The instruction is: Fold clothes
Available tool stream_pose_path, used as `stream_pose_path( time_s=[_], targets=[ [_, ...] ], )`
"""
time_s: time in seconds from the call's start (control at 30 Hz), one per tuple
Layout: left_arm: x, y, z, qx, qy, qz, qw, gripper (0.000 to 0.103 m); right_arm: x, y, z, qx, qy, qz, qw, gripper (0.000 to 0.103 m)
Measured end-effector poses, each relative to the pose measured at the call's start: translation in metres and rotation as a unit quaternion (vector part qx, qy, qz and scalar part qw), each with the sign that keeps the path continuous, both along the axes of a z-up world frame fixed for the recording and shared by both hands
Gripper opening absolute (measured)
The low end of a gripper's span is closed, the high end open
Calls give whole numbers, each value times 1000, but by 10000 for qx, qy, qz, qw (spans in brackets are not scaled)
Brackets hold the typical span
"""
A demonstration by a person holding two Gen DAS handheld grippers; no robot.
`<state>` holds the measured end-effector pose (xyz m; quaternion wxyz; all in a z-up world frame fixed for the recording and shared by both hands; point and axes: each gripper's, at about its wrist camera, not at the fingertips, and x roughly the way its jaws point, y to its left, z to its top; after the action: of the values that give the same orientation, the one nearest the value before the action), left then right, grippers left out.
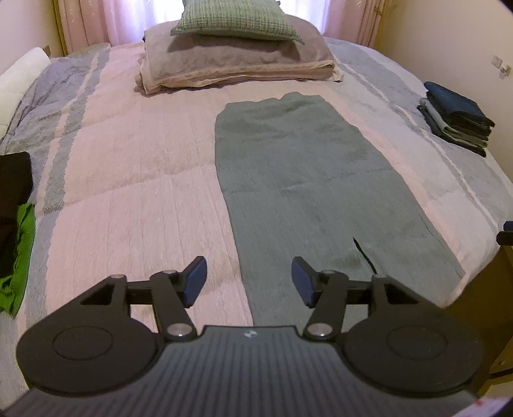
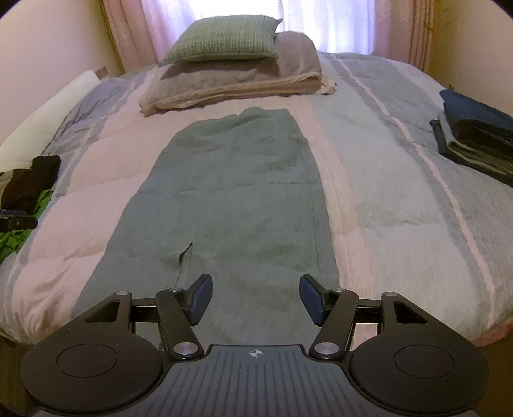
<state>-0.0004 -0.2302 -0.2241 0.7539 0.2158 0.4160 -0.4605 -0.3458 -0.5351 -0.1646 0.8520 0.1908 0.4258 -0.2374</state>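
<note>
A long grey-green garment, soft and fuzzy-looking, lies spread flat down the middle of the bed, its near end reaching the edge closest to me and its far end stopping just short of the pillows. A short dark slit shows near its near end. The bed wears a quilted cover in pink and grey-blue stripes.

The left tool hangs above the near end of the garment, over its left border, jaws standing wide with nothing between the blue pads. The right tool hangs over the same near end, closer to the garment's right border, jaws likewise wide and empty. Neither touches the cloth.

At the head of the bed a green checked cushion sits on top of a folded taupe blanket. A neat stack of folded dark blue and grey clothes rests at the right edge of the bed, well apart from the garment. On the left edge lies a loose heap of black and bright green clothing. Pink curtains hang behind the bed.
</note>
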Motion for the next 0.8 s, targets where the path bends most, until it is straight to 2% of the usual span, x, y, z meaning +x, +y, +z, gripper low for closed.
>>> stream_pose_path(
  time_s=[0.1,0.23,0.5,0.67,0.8],
  targets=[
    [25,-32,-6,70,66,33,9999,61,28,-42,-8,114,108,114,9998,58],
    [70,-91,-18,121,176,182,9996,62,83,-113,-23,191,262,408,9986,59],
    [158,-231,-44,100,363,465,9982,64,205,-258,-47,257,307,925,9949,65],
    [182,-284,-42,147,263,525,9982,64,258,-298,-54,320,439,972,9938,65],
    [175,-293,-30,145,346,486,9981,64,269,-292,-47,559,443,810,9942,66]
  ],
)
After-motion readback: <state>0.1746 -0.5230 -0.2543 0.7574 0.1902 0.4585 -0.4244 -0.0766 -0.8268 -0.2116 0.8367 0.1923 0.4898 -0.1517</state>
